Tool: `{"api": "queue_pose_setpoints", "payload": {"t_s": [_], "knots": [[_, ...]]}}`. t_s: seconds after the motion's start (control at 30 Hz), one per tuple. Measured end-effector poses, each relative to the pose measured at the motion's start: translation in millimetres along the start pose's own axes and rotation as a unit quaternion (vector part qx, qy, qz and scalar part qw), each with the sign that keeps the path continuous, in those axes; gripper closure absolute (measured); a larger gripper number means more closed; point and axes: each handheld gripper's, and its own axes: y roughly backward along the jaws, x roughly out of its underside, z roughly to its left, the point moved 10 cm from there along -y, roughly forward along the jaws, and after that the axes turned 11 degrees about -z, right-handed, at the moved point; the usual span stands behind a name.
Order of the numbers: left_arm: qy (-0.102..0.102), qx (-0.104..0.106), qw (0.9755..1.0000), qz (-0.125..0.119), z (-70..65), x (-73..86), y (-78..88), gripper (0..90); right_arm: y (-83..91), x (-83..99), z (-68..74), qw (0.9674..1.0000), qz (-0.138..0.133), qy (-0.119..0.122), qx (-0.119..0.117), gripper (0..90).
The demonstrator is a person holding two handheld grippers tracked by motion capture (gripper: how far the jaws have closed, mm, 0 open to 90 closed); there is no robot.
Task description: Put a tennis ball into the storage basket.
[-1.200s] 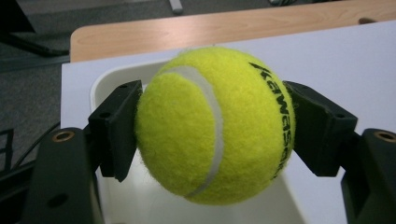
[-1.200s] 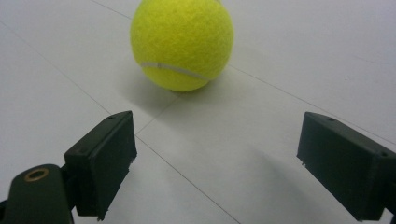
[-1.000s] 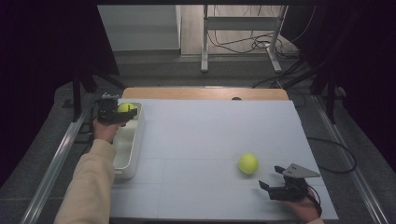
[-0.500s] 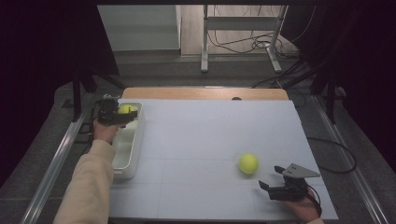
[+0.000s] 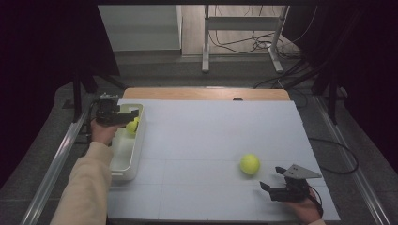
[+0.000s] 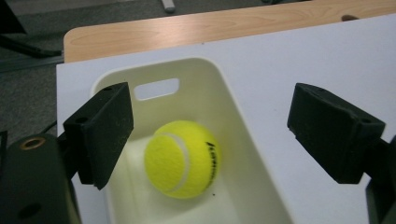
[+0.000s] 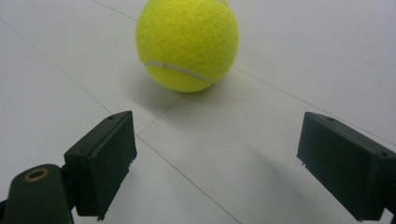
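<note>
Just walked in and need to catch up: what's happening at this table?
A person works two handheld grippers. The left gripper hangs over the cream bin; its jaws have just been opening, and a tennis ball lies in the bin, free of them. The right gripper is open, facing a second tennis ball on the white table.

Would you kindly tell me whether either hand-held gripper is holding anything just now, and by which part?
Nothing is held. The left hand-held gripper has just been opening, its tennis ball free in the white bin. The right hand-held gripper stands open short of the other ball.
</note>
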Motion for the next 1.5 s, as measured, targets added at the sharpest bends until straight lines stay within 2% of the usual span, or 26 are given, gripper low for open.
{"api": "queue_pose_setpoints", "payload": {"t_s": [0.37, 0.63, 0.67, 0.7, 0.87, 1.03, 1.27, 1.5], "knots": [[-0.013, 0.034, 0.9991, -0.020, -27.5, -0.4, 18.7, 15.4, 0.7, -2.4, 1.1, 1.0000, -0.007, -0.002, -0.004, 12.1], [-0.018, 0.069, 0.9967, -0.038, -51.9, 4.9, 30.2, 15.5, -0.7, -4.1, -0.3, 1.0000, -0.009, -0.004, 0.000, 12.1], [-0.018, 0.069, 0.9967, -0.038, -51.9, 4.9, 30.2, 15.5, -1.3, -4.2, -0.6, 1.0000, -0.009, -0.003, 0.001, 12.1], [-0.022, 0.077, 0.9960, -0.040, -57.9, 6.7, 33.3, 15.5, -1.6, -4.7, -1.3, 1.0000, -0.009, -0.003, 0.003, 12.1], [-0.024, 0.095, 0.9939, -0.050, -69.7, 7.0, 38.8, 15.5, -2.0, -5.6, -2.1, 0.9999, -0.011, -0.006, 0.007, 12.1], [-0.032, 0.116, 0.9906, -0.064, -86.3, 5.6, 45.1, 15.6, -2.6, -8.0, -2.7, 0.9998, -0.015, -0.004, 0.010, 12.1], [-0.042, 0.129, 0.9886, -0.067, -103.3, 9.2, 47.6, 15.6, -3.4, -7.4, -2.5, 0.9999, -0.014, -0.003, 0.007, 12.1], [-0.054, 0.148, 0.9850, -0.071, -124.3, 9.5, 49.9, 15.7, -3.2, -8.3, -2.8, 0.9999, -0.016, -0.002, 0.006, 12.2]]}}
